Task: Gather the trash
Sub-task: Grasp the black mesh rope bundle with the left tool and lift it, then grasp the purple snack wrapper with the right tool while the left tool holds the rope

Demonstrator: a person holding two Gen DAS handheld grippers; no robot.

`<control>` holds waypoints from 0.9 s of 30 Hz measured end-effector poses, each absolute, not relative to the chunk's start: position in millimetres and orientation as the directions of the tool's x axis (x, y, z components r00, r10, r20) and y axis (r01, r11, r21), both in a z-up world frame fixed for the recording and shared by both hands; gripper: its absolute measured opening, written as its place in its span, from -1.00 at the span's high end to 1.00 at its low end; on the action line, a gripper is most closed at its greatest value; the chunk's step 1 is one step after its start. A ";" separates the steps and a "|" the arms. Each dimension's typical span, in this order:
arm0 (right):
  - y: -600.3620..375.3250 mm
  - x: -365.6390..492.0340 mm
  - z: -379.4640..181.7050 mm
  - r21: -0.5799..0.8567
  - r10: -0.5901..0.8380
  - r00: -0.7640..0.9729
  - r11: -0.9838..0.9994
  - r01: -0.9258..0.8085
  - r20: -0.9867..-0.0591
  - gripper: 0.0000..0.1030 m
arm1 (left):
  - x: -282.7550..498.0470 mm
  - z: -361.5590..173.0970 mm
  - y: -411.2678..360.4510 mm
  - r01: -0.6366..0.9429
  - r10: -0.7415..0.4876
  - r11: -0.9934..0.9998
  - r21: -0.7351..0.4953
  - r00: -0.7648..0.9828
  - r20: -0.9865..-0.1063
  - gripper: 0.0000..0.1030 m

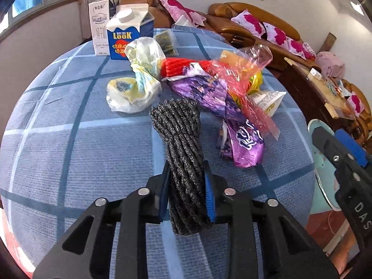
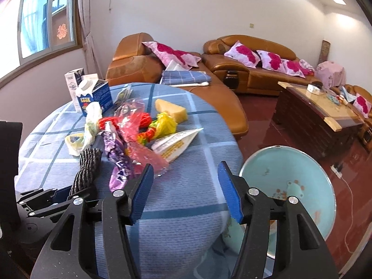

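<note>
A bundle of dark grey braided rope point(image 1: 179, 134) lies on the blue plaid tablecloth point(image 1: 69, 151), and my left gripper point(image 1: 187, 165) is shut on its near end, blue pads pressing both sides. The same rope point(image 2: 89, 162) shows at the left of the right wrist view. Beyond it sits a litter pile: a purple wrapper point(image 1: 244, 144), pink cellophane point(image 1: 239, 79), red netting point(image 1: 183, 66) and a white and yellow plastic bag point(image 1: 132, 93). My right gripper point(image 2: 186, 169) hangs open over the table's near edge, nothing between its pads, with a teal bin point(image 2: 302, 174) just to its right.
A blue carton point(image 1: 126, 39) and a white carton point(image 1: 100, 28) stand at the table's far side. A yellow sponge point(image 2: 172, 110) and a white paper packet point(image 2: 176, 143) lie by the pile. Brown sofas point(image 2: 255, 74) and a dark coffee table point(image 2: 313, 116) stand behind.
</note>
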State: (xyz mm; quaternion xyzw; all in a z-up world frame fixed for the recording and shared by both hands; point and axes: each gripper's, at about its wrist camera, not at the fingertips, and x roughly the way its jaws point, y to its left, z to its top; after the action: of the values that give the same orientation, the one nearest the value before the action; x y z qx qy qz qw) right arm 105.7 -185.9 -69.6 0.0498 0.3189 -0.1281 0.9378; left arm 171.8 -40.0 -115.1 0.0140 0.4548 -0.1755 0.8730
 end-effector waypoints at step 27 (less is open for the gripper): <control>-143.1 161.2 -108.1 0.161 0.033 0.671 0.978 0.130 -0.741 0.52 | 187.7 -86.5 41.0 0.178 -0.180 0.980 -0.084 0.640 -0.747 0.54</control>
State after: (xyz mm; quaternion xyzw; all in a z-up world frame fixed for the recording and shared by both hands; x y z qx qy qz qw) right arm 161.2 -143.1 -108.1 0.1007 0.4050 -0.0269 0.9084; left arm 187.7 41.0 -86.5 -0.0011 0.4126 -0.0990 0.9055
